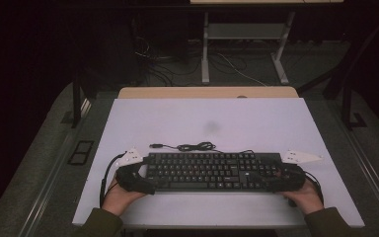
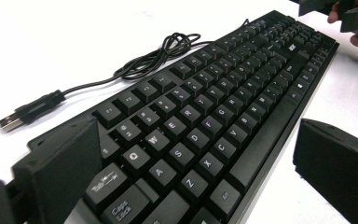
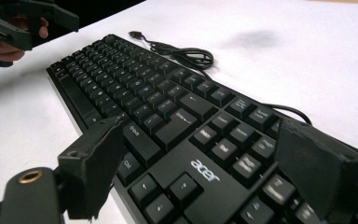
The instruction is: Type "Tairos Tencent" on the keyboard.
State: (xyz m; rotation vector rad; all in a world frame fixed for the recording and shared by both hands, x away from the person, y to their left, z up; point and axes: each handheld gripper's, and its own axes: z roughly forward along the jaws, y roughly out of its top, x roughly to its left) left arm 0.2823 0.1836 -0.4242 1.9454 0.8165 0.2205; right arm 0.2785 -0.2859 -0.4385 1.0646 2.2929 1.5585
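Dark room, white surface point(image 1: 256, 113). My left hand-held gripper point(image 2: 186, 177) and right hand-held gripper point(image 3: 200, 177) straddle the keyboard point(image 1: 212, 170) ends, jaws spread; its coiled cable point(image 1: 195, 146) lies behind.

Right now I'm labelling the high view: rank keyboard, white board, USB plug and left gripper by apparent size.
1. White board
2. Keyboard
3. Left gripper, smaller than the keyboard
4. USB plug, tiny

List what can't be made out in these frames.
- Keyboard legends: too small in the high view.
- Number-pad keys: blurred in the right gripper view.
- Keyboard's near corner: cut off by the bottom edge in the left gripper view.
- Cable: its run to the keyboard hidden behind a finger in the right gripper view.
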